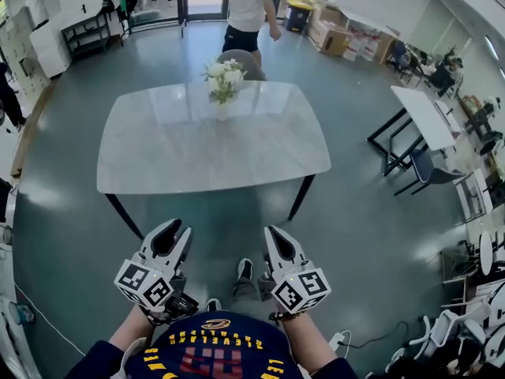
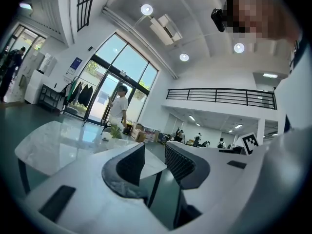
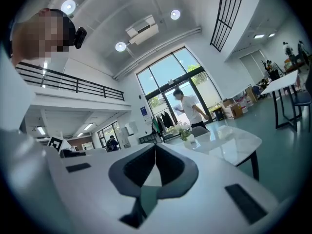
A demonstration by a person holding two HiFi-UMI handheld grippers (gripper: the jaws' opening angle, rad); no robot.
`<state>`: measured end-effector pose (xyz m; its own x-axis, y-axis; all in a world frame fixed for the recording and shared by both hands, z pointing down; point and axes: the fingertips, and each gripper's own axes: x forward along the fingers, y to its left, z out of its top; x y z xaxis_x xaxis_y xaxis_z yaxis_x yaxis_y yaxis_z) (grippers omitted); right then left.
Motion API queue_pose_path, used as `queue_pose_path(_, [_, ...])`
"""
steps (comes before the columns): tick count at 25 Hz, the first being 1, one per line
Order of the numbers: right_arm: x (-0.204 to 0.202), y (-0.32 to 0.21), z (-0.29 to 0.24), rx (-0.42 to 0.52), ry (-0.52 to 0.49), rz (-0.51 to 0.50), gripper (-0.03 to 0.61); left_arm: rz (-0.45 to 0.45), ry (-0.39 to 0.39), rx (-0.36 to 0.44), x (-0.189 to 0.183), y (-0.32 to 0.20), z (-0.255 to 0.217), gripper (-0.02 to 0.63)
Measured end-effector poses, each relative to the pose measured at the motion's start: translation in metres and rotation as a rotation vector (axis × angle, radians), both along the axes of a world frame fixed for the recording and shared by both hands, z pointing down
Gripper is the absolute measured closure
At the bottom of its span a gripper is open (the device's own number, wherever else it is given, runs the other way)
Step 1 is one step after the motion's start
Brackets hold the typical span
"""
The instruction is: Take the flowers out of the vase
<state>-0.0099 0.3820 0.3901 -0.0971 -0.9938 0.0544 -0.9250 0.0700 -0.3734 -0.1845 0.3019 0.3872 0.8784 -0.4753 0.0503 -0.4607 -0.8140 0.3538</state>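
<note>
A small white vase (image 1: 222, 110) with white flowers (image 1: 224, 76) stands at the far edge of the pale marble table (image 1: 158, 148). Both grippers hang well short of the table's near edge, over the floor, and point level toward it. My left gripper (image 1: 177, 230) is open with nothing between its fingers; in the left gripper view (image 2: 155, 155) a clear gap shows, and the flowers (image 2: 115, 130) are far off. My right gripper (image 1: 273, 233) is shut and empty; in the right gripper view (image 3: 155, 148) its tips meet, with flowers (image 3: 183, 128) and vase (image 3: 191, 139) in the distance.
A person in a white shirt (image 1: 246, 6) stands beyond the table, behind a grey chair (image 1: 241, 60). A second white table (image 1: 426, 117) with a chair (image 1: 434, 172) stands to the right. Cardboard boxes (image 1: 339, 34) sit at the back.
</note>
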Motion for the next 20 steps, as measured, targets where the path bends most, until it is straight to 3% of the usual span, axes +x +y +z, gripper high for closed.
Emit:
queue_pose_path(9, [0.063,-0.091,-0.010,0.013,-0.060,-0.112,0.569,-0.109,-0.035,0.031,0.056,-0.068,-0.031,0.479])
queue_pose_path(20, [0.143,-0.158,-0.022,0.043,-0.094,-0.191,0.569,-0.217,-0.050,0.056,0.120,-0.116,-0.049,0.479])
